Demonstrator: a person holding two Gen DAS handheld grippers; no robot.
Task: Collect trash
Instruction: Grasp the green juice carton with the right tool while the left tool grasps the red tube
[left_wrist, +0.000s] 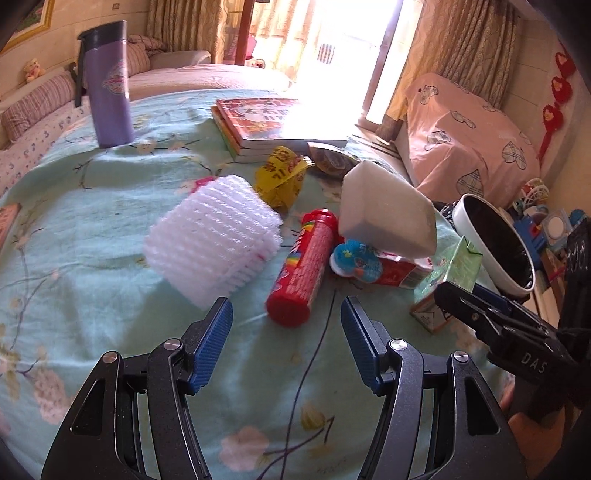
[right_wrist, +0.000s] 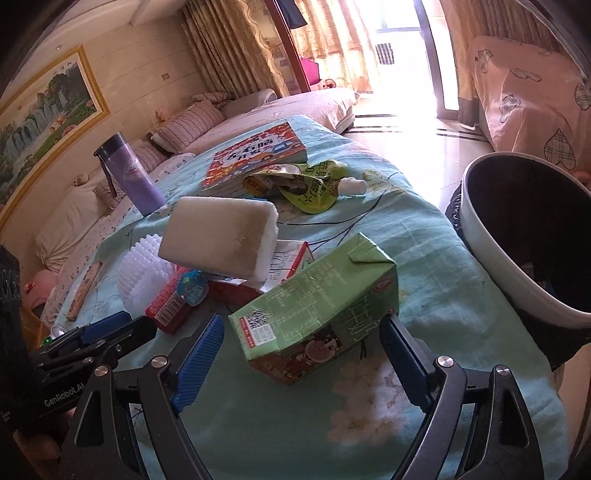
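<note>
Left wrist view: blue-padded fingers of the left gripper (left_wrist: 286, 314) stand about half open over the teal floral cloth (left_wrist: 92, 266), nothing between them. Just beyond the tips lies a red tube (left_wrist: 303, 266), its near end between the finger lines but untouched. White foam netting (left_wrist: 214, 236) lies left of the tube; a white foam block (left_wrist: 384, 210) leans over a small blue-lidded cup (left_wrist: 354, 260) to its right. A green carton (left_wrist: 448, 280) lies at the cloth's right edge, with the right gripper's finger reaching in beside it, and the black-lined bin (left_wrist: 495, 240) stands past the edge.

Right wrist view: the right gripper (right_wrist: 303, 336) is spread wide around the green carton (right_wrist: 317, 306). Its right finger sits at the carton's side, the left finger stands clear, and whether any pad presses cannot be told. The bin (right_wrist: 517, 284) stands just right of the cloth. Books (right_wrist: 258, 155) and a purple flask (right_wrist: 136, 177) sit farther back.
</note>
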